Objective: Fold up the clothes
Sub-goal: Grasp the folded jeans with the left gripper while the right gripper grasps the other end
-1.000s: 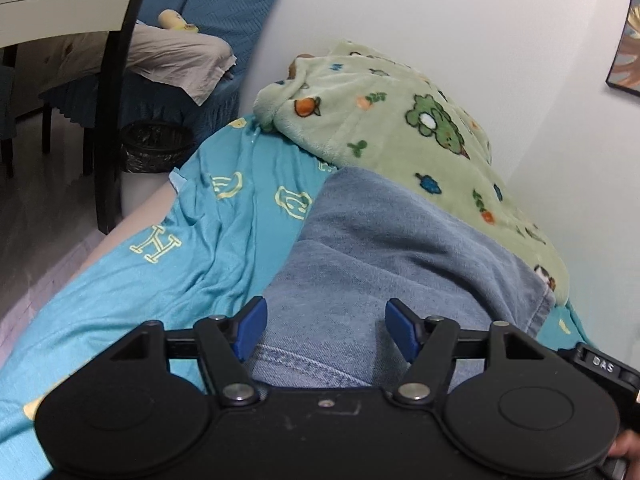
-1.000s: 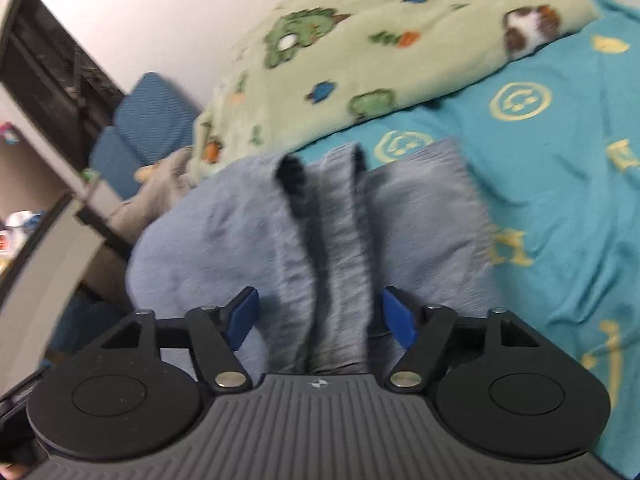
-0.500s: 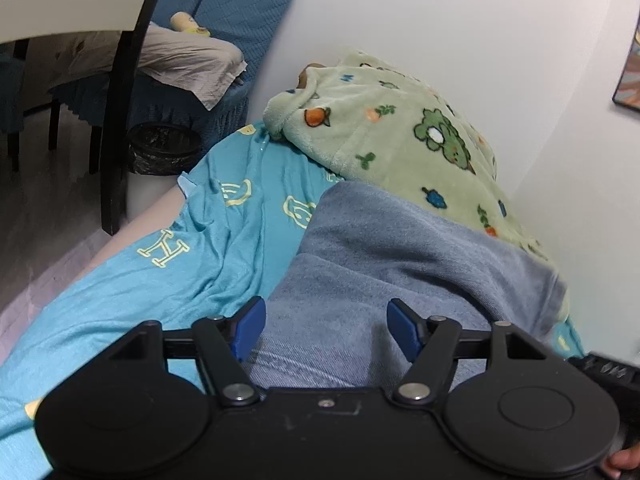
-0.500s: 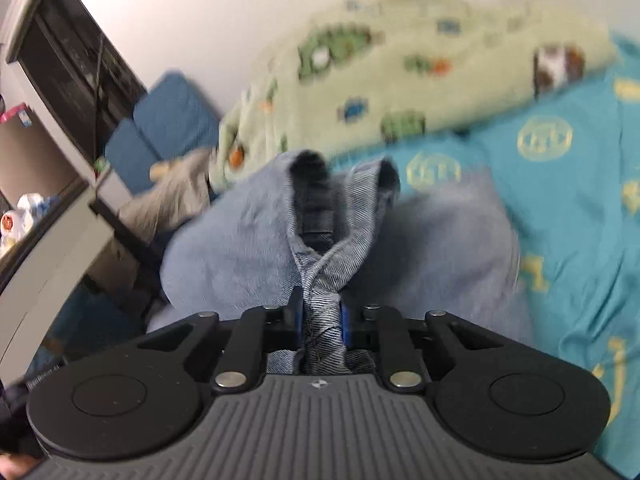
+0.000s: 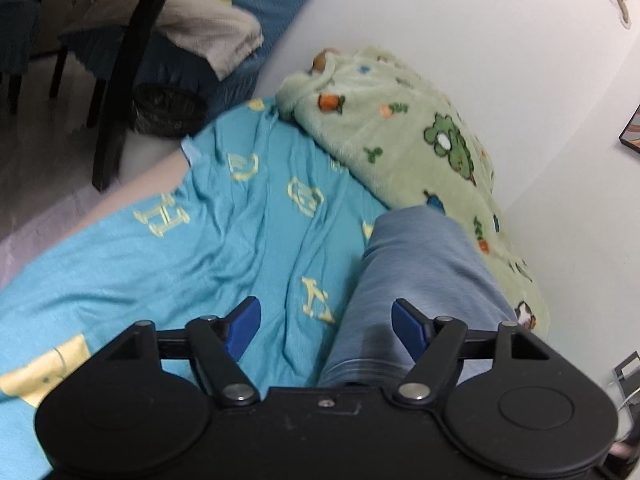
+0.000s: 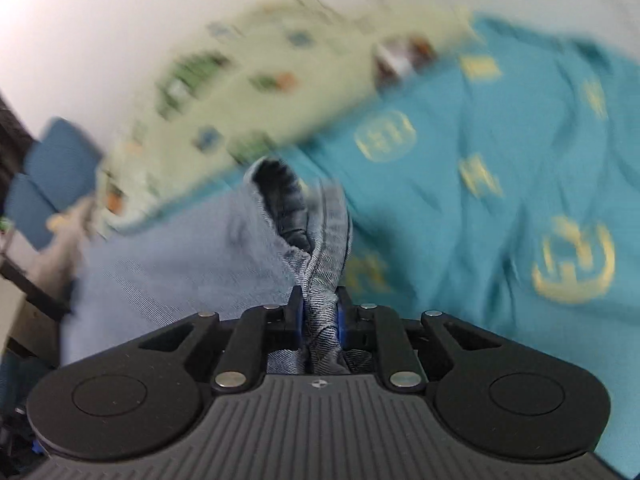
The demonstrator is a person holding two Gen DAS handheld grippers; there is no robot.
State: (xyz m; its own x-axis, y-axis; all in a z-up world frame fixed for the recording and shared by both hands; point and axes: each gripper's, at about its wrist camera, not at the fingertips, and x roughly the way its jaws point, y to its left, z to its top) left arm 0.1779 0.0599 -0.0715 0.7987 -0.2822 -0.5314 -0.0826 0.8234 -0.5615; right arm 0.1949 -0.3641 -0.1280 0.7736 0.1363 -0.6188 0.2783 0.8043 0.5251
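Light blue jeans [image 5: 416,272] lie on a turquoise bedsheet [image 5: 224,232] with yellow patterns. In the left wrist view my left gripper [image 5: 326,330] is open, its blue pads spread over the left edge of the denim and the sheet, holding nothing. My right gripper [image 6: 319,316] is shut on a bunched fold of the jeans [image 6: 320,240], which rises in a ridge from between the pads. The rest of the denim [image 6: 168,260] spreads to the left in that blurred view.
A green fleece blanket [image 5: 404,136] with animal prints lies along the white wall behind the jeans. Beyond the bed's far end stand a dark bin [image 5: 168,110], a black table leg [image 5: 124,72] and a blue-covered chair [image 5: 240,4] with beige cloth.
My right gripper closed on a fold of the jeans and is pulling it, with the view now blurred. The left gripper shifted left, so the jeans sit further to its right.
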